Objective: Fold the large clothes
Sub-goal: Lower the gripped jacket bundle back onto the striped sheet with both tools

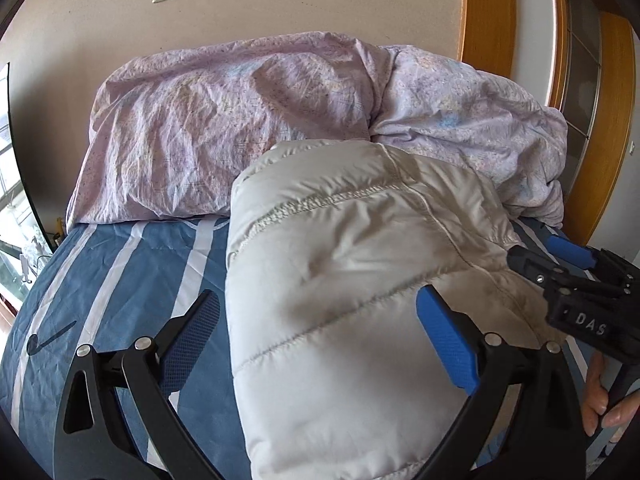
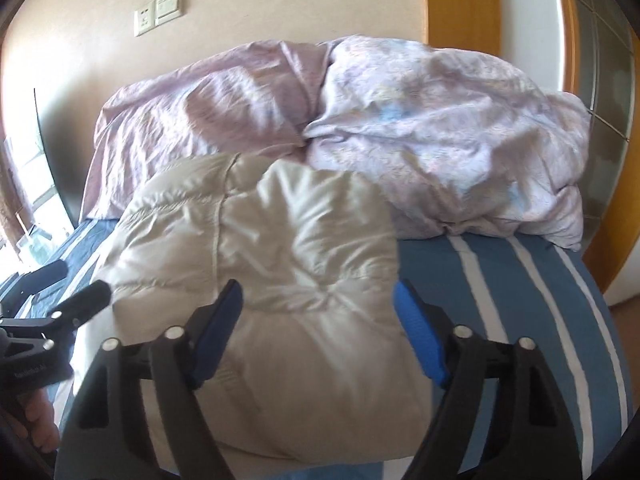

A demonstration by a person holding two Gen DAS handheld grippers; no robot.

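A white puffy down jacket (image 1: pixel 340 280) lies folded into a thick bundle on the blue striped bed sheet (image 1: pixel 120 280). My left gripper (image 1: pixel 318 296) is open over the bundle's near left part, its blue pads wide apart, with the left pad over the sheet. From the other side, the jacket (image 2: pixel 260 260) fills the space below my right gripper (image 2: pixel 318 288), whose pads stand on either side of a puffed fold without pinching it. Each gripper shows in the other's view: the right gripper (image 1: pixel 536 248) by the jacket's right edge, the left gripper (image 2: pixel 76 284) by its left edge.
A crumpled pale purple duvet (image 1: pixel 240 120) is heaped along the back of the bed against the wall. A wooden door frame (image 1: pixel 488 12) stands at the right. A hand (image 1: pixel 600 400) holds the right gripper's handle. Bare sheet (image 2: pixel 520 320) lies to the jacket's right.
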